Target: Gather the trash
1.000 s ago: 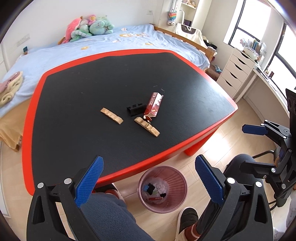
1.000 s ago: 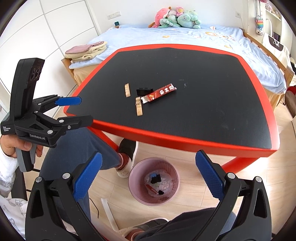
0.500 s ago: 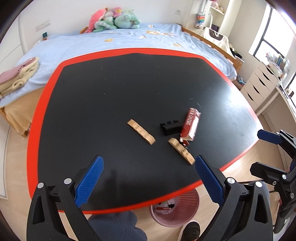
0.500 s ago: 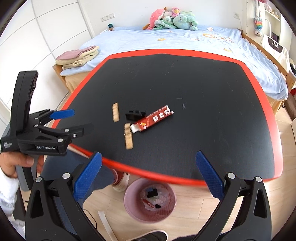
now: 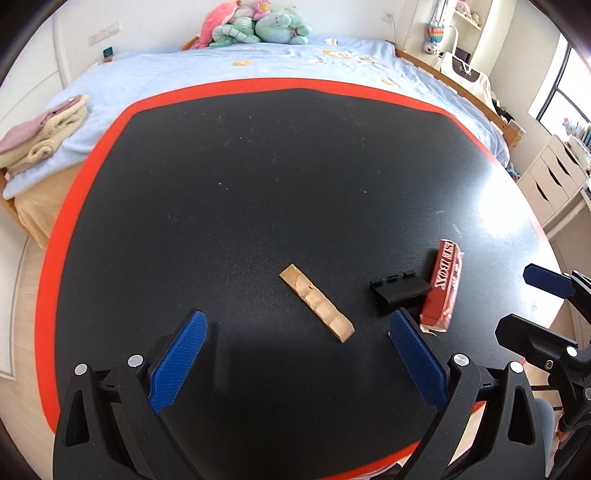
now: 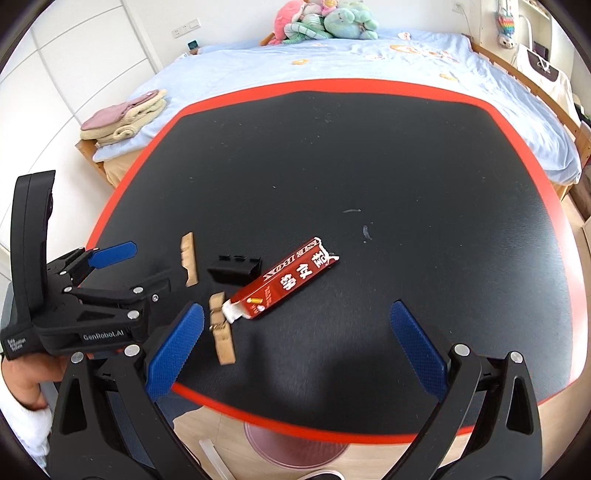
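Observation:
On the black table (image 5: 258, 177) lie a red carton (image 6: 290, 283), a small black plastic piece (image 6: 234, 270) and two wooden strips (image 6: 188, 264) (image 6: 221, 334). In the left wrist view one strip (image 5: 317, 303) lies just ahead between my open fingers, with the black piece (image 5: 399, 291) and carton (image 5: 445, 286) to its right. My left gripper (image 5: 295, 365) is open and empty over the table. My right gripper (image 6: 293, 349) is open and empty near the front edge, the carton just ahead. The pink trash bin (image 6: 295, 448) peeks out below the table edge.
The table has a red rim (image 6: 369, 417). A bed with a blue cover (image 5: 184, 77), plush toys (image 5: 255, 22) and folded towels (image 5: 40, 133) stands behind it. White drawers (image 5: 554, 177) stand at the right. The left gripper also shows in the right wrist view (image 6: 125, 264).
Both grippers have moved forward and down over the table, closer to the trash items. The bin has slipped almost out of sight. Both stay open.

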The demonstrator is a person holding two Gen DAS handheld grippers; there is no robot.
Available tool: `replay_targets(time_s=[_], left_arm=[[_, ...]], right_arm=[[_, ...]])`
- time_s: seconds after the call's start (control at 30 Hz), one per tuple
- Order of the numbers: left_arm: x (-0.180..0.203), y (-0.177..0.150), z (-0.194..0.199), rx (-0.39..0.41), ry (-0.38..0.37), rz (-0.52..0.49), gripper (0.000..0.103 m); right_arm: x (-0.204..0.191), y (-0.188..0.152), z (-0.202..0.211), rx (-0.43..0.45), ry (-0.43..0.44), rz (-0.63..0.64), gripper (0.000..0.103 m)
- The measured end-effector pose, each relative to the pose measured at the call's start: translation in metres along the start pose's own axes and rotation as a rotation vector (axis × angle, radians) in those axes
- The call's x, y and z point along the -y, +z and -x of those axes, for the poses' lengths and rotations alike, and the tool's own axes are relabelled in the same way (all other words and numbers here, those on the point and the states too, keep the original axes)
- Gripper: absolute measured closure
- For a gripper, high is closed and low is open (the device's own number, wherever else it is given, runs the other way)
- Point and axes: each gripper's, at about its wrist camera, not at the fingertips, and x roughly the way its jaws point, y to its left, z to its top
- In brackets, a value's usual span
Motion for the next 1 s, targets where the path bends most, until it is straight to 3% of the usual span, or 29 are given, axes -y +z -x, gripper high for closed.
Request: replay_targets(time_s=[0.63, 0.73, 1.0], left_arm=[[0.001, 0.0, -0.02, 0.001, 0.105, -0.035, 0.009], [-0.001, 0.002, -0.018, -0.002, 0.111, -0.03, 0.014], [-0.008, 0.004, -0.013, -0.001, 0.117, -0.015, 0.038]], right_arm=[[0.01, 0.008, -0.025, -0.014, -0.018, -0.025, 0.004], [0.01, 0.008, -0.025, -0.014, -0.016, -0.021, 0.004], [-0.001, 0.009, -0.031, -0.02, -0.009, -0.007, 0.004]])
